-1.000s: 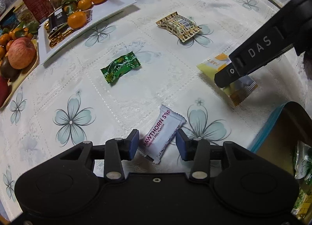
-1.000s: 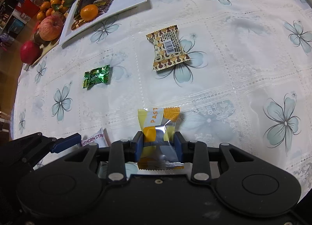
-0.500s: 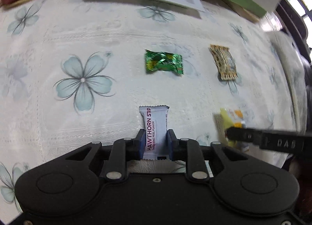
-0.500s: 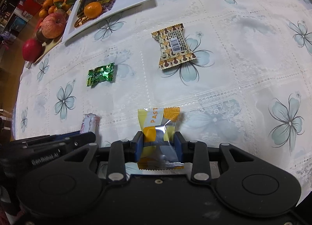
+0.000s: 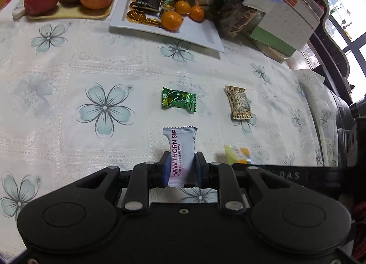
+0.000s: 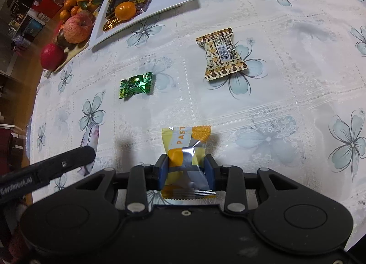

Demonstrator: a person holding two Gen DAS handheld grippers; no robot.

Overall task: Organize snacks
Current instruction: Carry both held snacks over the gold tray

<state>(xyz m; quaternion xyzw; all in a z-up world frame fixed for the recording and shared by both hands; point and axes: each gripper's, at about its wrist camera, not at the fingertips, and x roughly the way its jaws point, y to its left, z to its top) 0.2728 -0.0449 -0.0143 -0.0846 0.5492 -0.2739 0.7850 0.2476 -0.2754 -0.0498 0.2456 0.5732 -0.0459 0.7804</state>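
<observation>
My left gripper (image 5: 181,161) has a white Hawthorn strip packet (image 5: 180,147) between its blue pads; the jaws are closing and the pads press its sides. It hangs a little above the flowered tablecloth (image 5: 68,104). My right gripper (image 6: 185,165) is shut on a yellow and orange pastry packet (image 6: 185,142) low over the cloth, just right of the left gripper. A green candy (image 5: 178,102) and a brown patterned packet (image 5: 239,102) lie loose on the cloth beyond both grippers. In the right wrist view, a left finger (image 6: 68,163) reaches in from the left, with the white packet (image 6: 91,138) partly hidden behind it.
A white plate (image 5: 199,33) with tangerines, gold coins and a dark packet stands at the back. Left of it a wooden board (image 5: 68,13) carries apples. Boxes and a desk calendar (image 5: 286,19) crowd the back right. The table's edge runs along the left (image 6: 34,104).
The left gripper shut on the white Hawthorn packet, rolled and rose with it, so its view swung toward the plate. The right gripper stayed put, holding the yellow packet.
</observation>
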